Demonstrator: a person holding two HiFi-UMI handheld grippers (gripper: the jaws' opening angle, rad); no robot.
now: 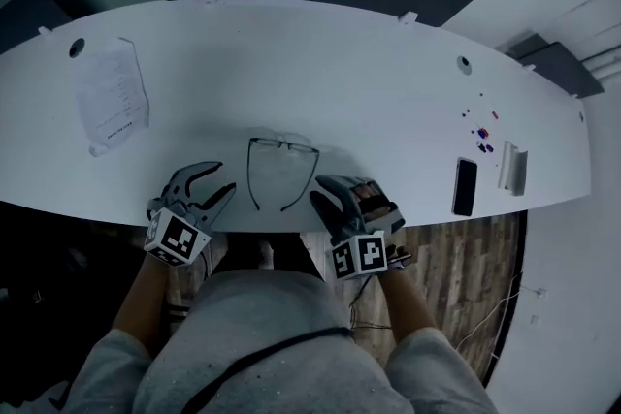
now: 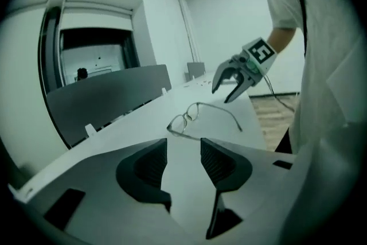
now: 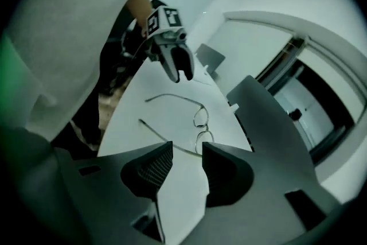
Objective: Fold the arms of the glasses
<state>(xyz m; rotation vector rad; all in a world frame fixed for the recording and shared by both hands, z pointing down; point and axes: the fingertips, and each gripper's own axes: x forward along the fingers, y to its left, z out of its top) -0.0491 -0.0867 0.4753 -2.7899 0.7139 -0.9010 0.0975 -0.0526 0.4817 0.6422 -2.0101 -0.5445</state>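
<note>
1. Paper sheet (image 1: 112,97): lies flat on the white table (image 1: 320,63), ahead of the left gripper and well off to its outer side.

2. Left gripper (image 2: 183,149): jaws stand apart with a clear gap. Only bare table surface shows between the pads; nothing is held. The gripper sits at the near table edge and points forward and downward.

3. Glasses (image 1: 281,150): rest on the table between the two grippers, touching neither. Both arms are unfolded and extend back toward the near edge, with the lens front on the far side. From the left gripper, the glasses lie just ahead of the jaw tips and slightly toward its inner side. From the right gripper, they lie just ahead of the jaw tips, with the nearer arm crossing beyond the gap, outside the pads.

4. Right gripper (image 3: 187,152): jaws stand apart, nothing gripped, only table surface between the pads. It sits at the near table edge, close beside the nearer arm of the glasses.

5. Dark phone (image 1: 465,186): lies flat on the outer side of the right gripper, near it.

6. Small pale upright object (image 1: 512,168): stands just beyond the phone, further outward. Its type cannot be determined.
</note>
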